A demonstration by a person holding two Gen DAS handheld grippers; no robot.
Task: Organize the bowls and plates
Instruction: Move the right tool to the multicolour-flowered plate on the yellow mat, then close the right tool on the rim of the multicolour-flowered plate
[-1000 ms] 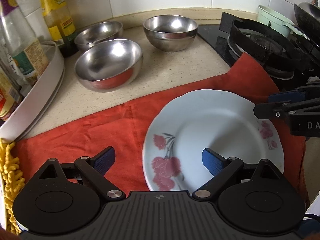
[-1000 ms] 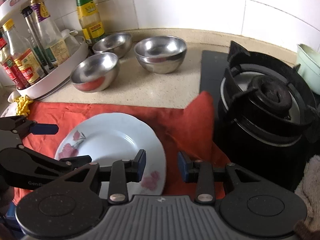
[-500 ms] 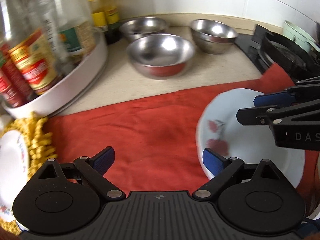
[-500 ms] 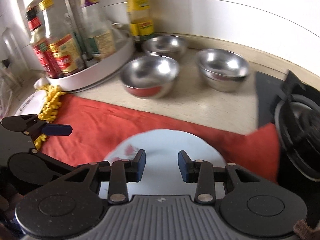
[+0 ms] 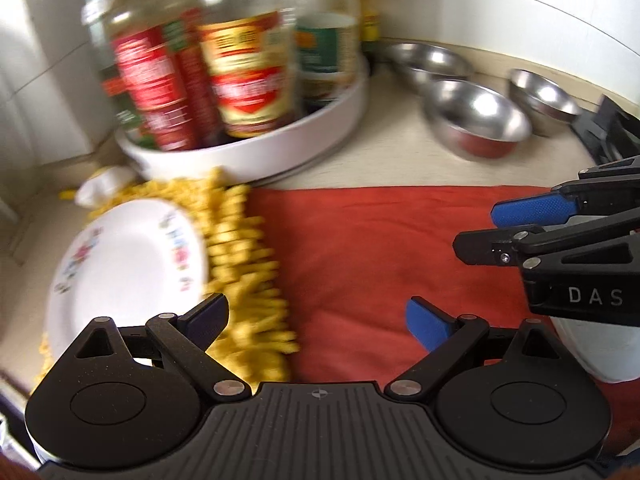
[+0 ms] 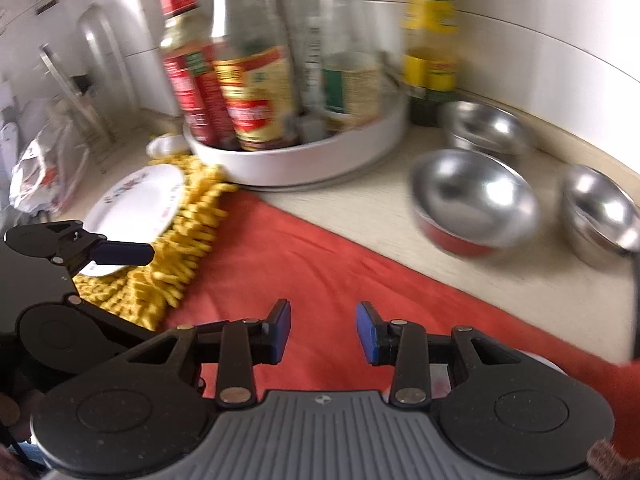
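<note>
Plates lie at both ends of the red cloth [image 5: 360, 248] spread on the table [image 6: 500, 280]. One plate [image 5: 128, 264], white with small flower prints on its rim, rests on a yellow mat [image 5: 244, 280] at the cloth's left end, just in front of a white tray [image 5: 280, 152] full of bottles [image 5: 244, 76]. The other plate [image 5: 588, 348] shows only as a pale rim at the right edge of the left wrist view, under the right gripper [image 5: 480, 232]; in the right wrist view it peeks out behind that gripper's body.

Three steel bowls stand on the bare table behind the cloth, right of the tray: a near bowl [image 6: 476, 200], a back bowl [image 6: 484, 126] close to the wall, and a right bowl [image 6: 600, 212]. They are near one another; whether they touch I cannot tell.

The left gripper [image 5: 316, 316] hangs over the cloth and the mat's edge with its jaws wide apart and nothing between them; its left finger [image 5: 208, 312] is over the flowered plate's rim. The right gripper in its own view has its jaws partly open, with a clear gap and only cloth beneath, holding nothing. Both views are blurred.
</note>
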